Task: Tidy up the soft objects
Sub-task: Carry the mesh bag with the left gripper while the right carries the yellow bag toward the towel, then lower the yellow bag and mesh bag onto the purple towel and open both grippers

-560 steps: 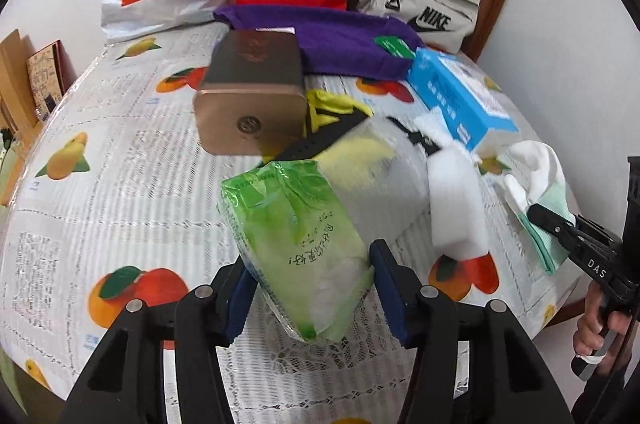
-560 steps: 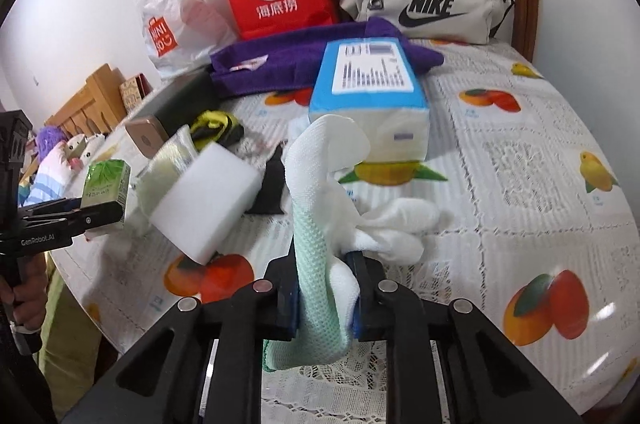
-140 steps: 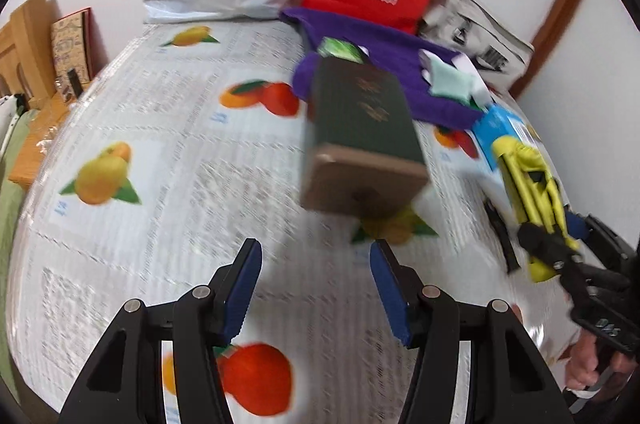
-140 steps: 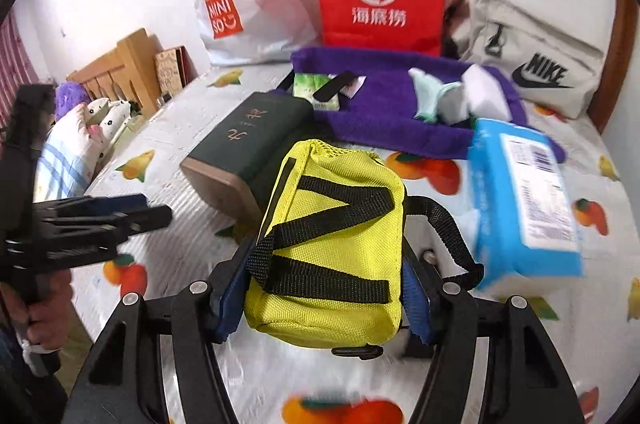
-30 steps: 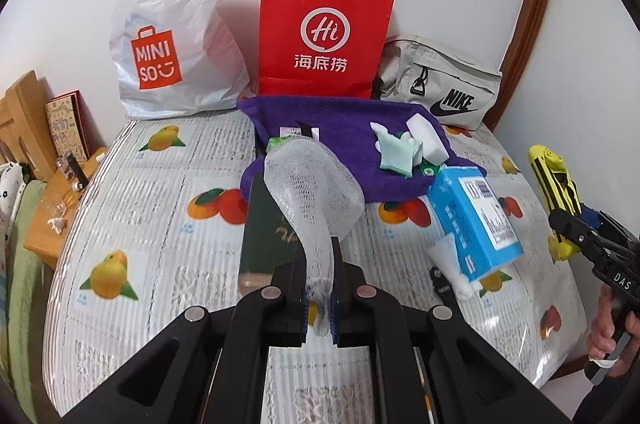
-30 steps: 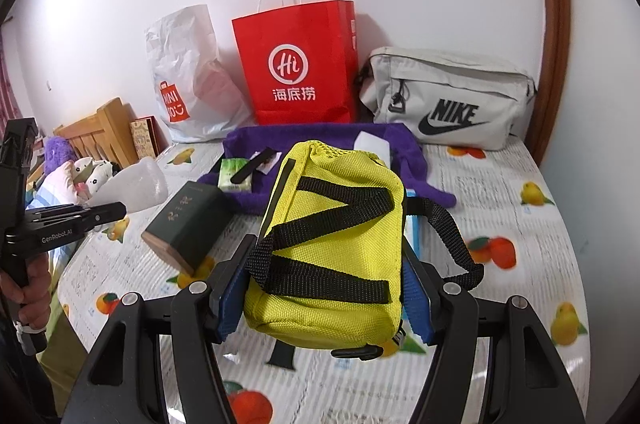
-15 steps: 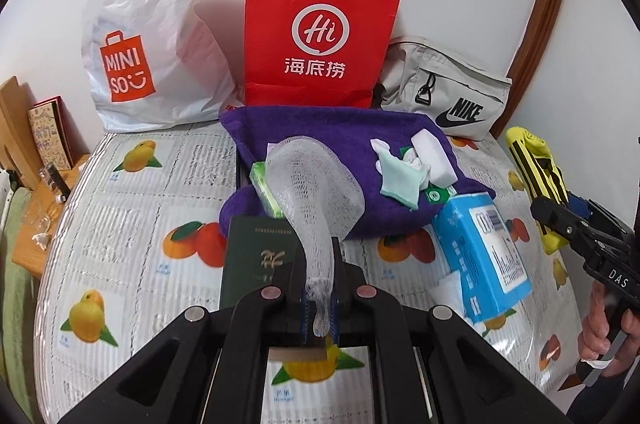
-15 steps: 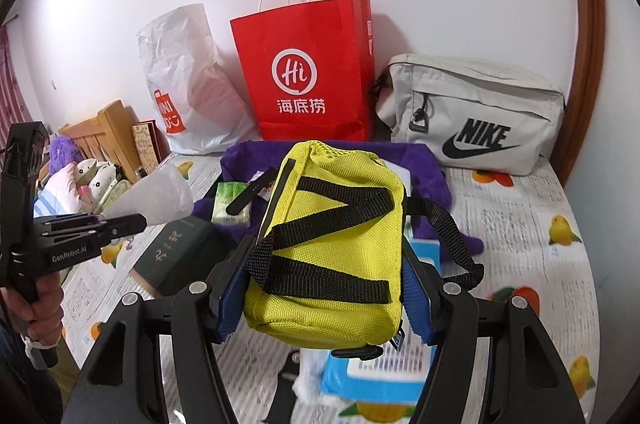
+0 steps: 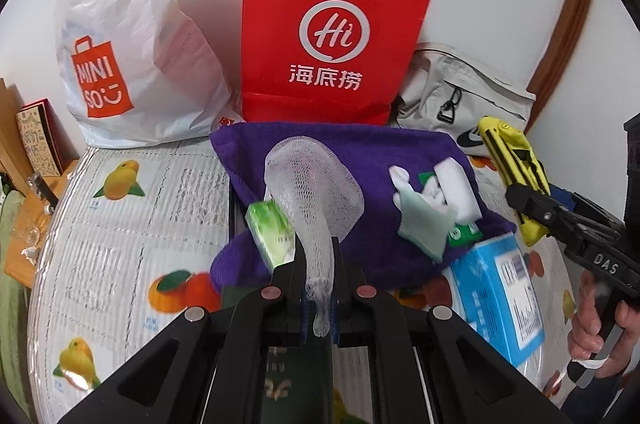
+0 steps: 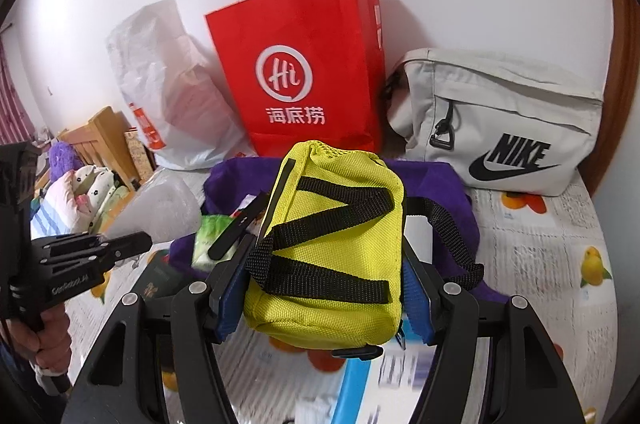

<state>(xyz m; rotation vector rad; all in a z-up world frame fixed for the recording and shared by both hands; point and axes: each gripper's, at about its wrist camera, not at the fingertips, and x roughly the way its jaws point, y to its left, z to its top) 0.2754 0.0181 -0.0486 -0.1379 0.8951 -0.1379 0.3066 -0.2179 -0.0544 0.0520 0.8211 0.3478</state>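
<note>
My left tongs (image 9: pixel 319 272) are clenched on the gathered neck of a white mesh pouf (image 9: pixel 314 191), which billows up in front of the lens, held above the purple towel (image 9: pixel 360 159). My right tongs (image 10: pixel 324 288) grasp a yellow pouch (image 10: pixel 332 248) with black webbing straps, pinched by its two sides and lifted off the bed (image 10: pixel 552 256); from the left camera the same pouch shows at the right edge. The purple towel is spread toward the far edge of the bed, just in front of the red paper bag (image 9: pixel 332 27). On it lie a green tissue pack (image 9: pixel 270 232), a pale green cloth (image 9: pixel 424 228) and a white sponge block (image 9: pixel 456 187). A blue tissue box (image 9: pixel 500 304) sits by the towel's right corner. A white Miniso bag (image 9: pixel 132 35) and a grey Nike bag (image 10: pixel 500 127) flank the red one along the wall.
</note>
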